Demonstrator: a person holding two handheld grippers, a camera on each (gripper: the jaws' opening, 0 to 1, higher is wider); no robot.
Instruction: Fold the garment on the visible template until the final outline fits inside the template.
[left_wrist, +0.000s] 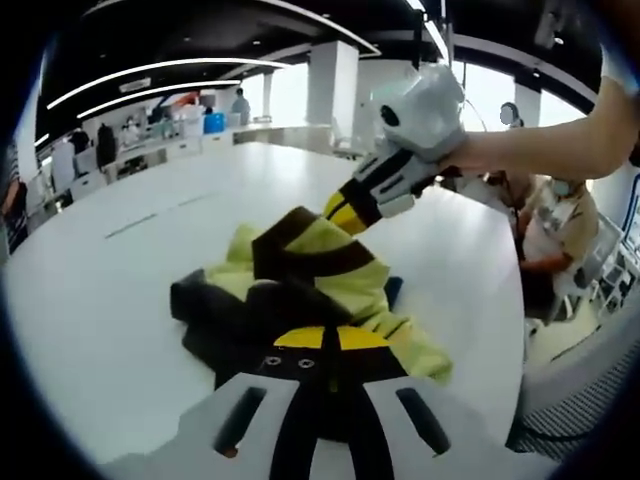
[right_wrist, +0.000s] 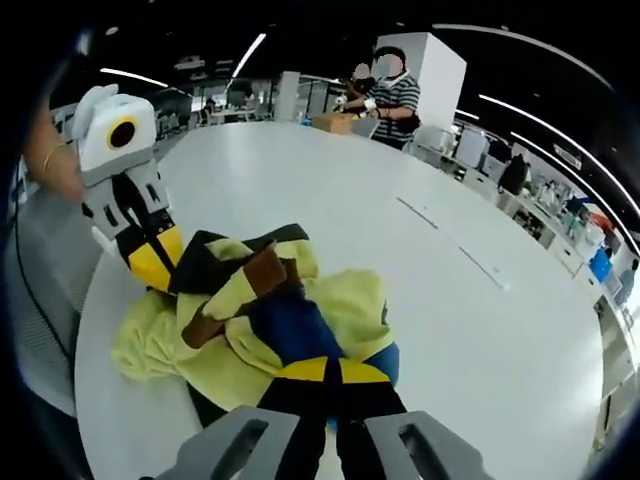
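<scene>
No legible text, labels, brand marks, numbers or signs in either view. The garment (left_wrist: 320, 290) carries only colour blocks of yellow-green, brown, black and blue, with no print that can be read. The tabletop (right_wrist: 420, 250) is plain white with a few thin dark line marks, not lettering. Claw housings show no readable marking. Background fixtures and boxes are too small and blurred to make out any writing.

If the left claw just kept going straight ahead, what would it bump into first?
Probably nothing new: the left claw is already at the garment, apparently touching it. Straight beyond that sits the right claw, though depth is hard to judge.
</scene>
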